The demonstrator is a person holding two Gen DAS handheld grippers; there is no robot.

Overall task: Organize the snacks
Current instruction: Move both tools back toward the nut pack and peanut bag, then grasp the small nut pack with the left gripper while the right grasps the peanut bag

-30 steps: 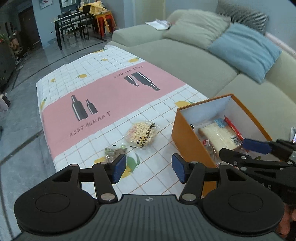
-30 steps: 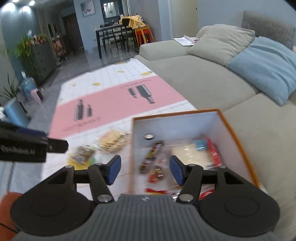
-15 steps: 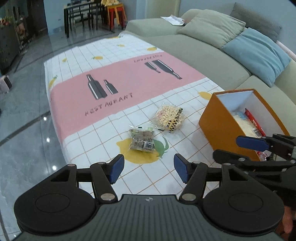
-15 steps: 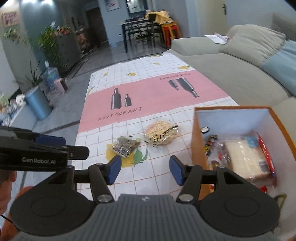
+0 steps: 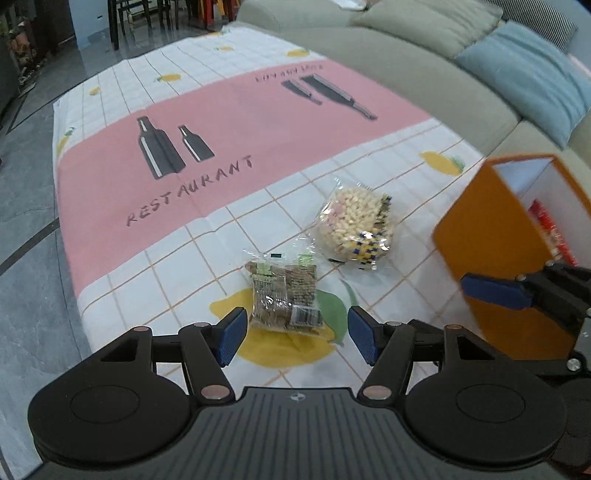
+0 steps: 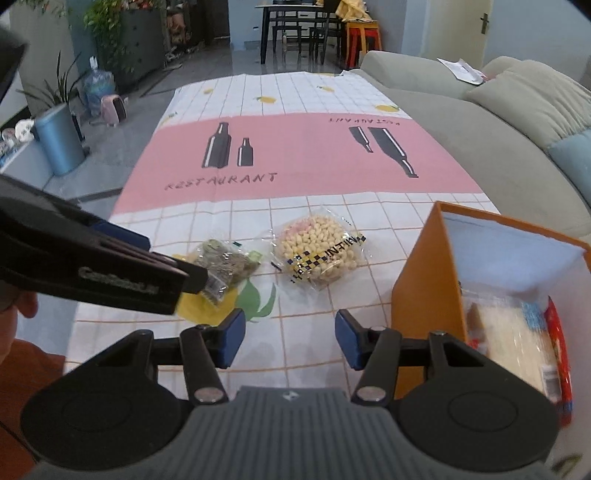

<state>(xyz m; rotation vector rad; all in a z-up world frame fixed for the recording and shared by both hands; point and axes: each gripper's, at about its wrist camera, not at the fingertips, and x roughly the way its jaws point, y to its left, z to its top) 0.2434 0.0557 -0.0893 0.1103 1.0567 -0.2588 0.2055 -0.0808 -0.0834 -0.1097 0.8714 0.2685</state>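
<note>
A clear packet of brown snacks (image 5: 284, 295) lies on the tablecloth, with a round bag of pale puffed snacks (image 5: 354, 225) just beyond it to the right. My left gripper (image 5: 293, 334) is open, its blue pads either side of the brown packet's near end, not closed on it. An orange box (image 6: 424, 284) with white inside holds a bread pack (image 6: 513, 350) and red wrappers. My right gripper (image 6: 290, 341) is open and empty above the cloth, left of the box. The brown packet (image 6: 225, 266) and puffed bag (image 6: 319, 254) also show in the right wrist view.
The table carries a pink and white checked cloth (image 5: 229, 122) printed with bottles. A grey-green sofa (image 5: 406, 62) with a blue cushion (image 5: 532, 77) runs along the right. The table's left edge drops to a grey floor (image 5: 29, 236). A dining table and stools stand far back (image 6: 295, 22).
Both grippers swung left, away from the box. The left gripper came down until its pads flank the brown packet. The right gripper left the box opening and now faces the cloth.
</note>
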